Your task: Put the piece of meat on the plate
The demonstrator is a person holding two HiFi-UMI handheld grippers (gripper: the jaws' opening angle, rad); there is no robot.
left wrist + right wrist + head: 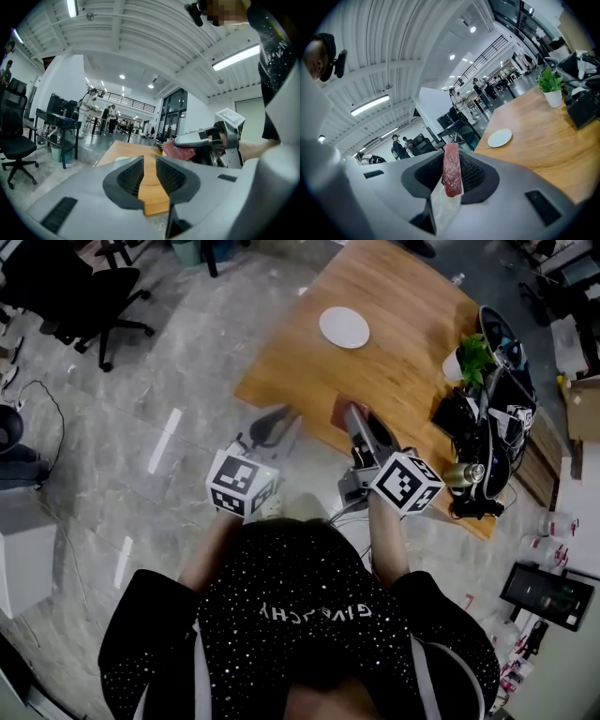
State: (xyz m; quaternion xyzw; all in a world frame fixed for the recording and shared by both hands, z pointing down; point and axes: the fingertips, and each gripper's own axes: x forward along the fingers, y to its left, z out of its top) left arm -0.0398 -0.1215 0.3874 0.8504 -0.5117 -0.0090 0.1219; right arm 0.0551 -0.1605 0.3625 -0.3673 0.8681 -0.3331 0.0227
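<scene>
Right gripper view: the right tool (451,163) pinched a red slab of meat (452,178); the round white plate (500,138) lay well ahead on the wooden counter (555,140). The left tool (150,174) stood slightly spread, empty.

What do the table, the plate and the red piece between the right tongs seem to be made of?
Table: wood or wood veneer, by the visible grain; smooth, light sheen.
Plate: white, plain, probably ceramic or plastic.
Piece of meat: red, grainy, marbled surface; real or imitation, I cannot tell.
</scene>
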